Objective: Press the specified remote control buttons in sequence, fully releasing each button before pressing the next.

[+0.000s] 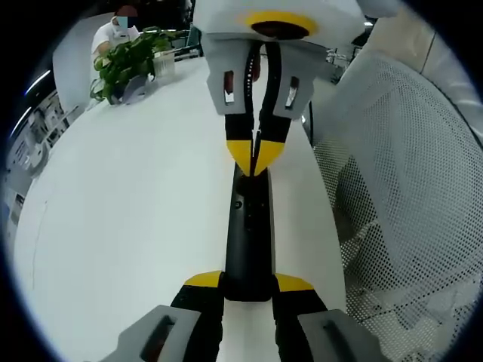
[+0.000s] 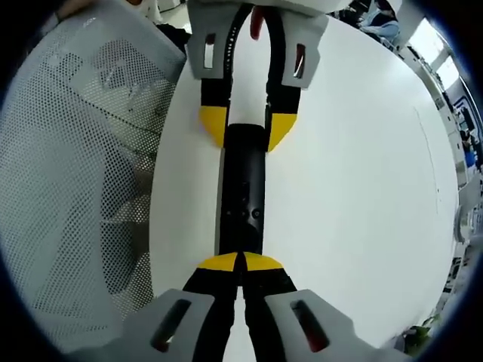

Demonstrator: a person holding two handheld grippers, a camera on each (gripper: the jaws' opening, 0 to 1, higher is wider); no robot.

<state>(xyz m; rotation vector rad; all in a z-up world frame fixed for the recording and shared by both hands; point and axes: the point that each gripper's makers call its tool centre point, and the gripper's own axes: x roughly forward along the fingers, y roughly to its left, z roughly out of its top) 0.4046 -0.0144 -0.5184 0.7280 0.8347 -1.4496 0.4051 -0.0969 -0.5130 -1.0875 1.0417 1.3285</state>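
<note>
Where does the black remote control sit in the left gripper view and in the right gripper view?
Left gripper view: the black remote control runs up the centre, its near end between this view's own jaws, the right gripper at its far end.
Right gripper view: the remote is central, the left gripper clamping its far end.
Shared landmark: the white table.
</note>
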